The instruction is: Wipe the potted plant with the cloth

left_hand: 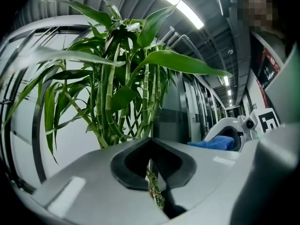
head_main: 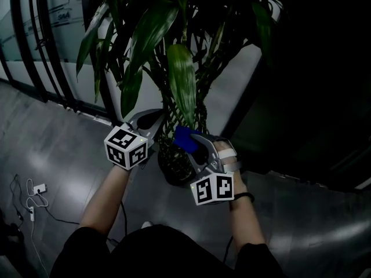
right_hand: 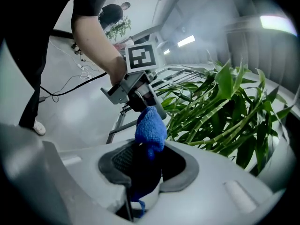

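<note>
Right tongs (right_hand: 143,172) round cloth (right_hand: 150,128), potted plant (right_hand: 220,111) close beside, open floor (head_main: 52,149) leftward

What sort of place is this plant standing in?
Likely an office or lab corridor, indoors: a polished grey floor, glass wall panels in dark frames behind the potted plant, and long strip lights on the ceiling.
</note>
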A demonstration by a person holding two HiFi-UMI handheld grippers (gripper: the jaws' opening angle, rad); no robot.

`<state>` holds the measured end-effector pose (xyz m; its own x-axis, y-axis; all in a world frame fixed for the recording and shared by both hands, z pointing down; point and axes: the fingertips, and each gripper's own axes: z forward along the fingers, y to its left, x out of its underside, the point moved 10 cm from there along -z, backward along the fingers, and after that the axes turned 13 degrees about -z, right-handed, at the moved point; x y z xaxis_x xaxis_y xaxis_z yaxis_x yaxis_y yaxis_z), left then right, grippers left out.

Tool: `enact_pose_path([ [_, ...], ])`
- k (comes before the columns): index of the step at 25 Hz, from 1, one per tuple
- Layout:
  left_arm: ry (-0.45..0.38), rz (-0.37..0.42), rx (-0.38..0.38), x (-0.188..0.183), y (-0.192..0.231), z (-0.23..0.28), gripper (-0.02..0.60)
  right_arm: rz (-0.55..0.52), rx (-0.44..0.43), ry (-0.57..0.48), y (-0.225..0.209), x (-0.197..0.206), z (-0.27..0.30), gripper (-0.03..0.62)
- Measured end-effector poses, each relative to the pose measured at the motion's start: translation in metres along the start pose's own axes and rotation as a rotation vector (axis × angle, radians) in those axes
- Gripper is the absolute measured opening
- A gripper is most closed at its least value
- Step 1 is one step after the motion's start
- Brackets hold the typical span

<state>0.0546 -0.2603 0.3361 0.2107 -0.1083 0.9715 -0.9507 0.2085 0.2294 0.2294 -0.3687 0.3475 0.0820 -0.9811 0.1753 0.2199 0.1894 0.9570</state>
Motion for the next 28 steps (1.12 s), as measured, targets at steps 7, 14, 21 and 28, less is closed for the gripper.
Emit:
enact_pose_path([
  [7, -0.004, -0.002, -0.097, 0.025, -0.004, -0.034, 0.006, 0.310, 0.000, -0.149, 0.015, 0.013, 0.002, 0.112],
  [14, -0.023, -0.099, -0.316, 0.080, -0.002, -0.112, 0.006, 0.713, 0.003, -0.257, 0.054, 0.031, -0.008, 0.112],
  [21, 0.025, -0.097, -0.276, 0.098, 0.005, -0.195, 0.006, 0.802, 0.089, -0.112, 0.084, 0.034, -0.057, 0.112],
  [28, -0.056, -0.106, -0.213, 0.090, 0.005, -0.271, 0.006, 1.113, 0.171, -0.187, 0.118, -0.014, -0.110, 0.112],
])
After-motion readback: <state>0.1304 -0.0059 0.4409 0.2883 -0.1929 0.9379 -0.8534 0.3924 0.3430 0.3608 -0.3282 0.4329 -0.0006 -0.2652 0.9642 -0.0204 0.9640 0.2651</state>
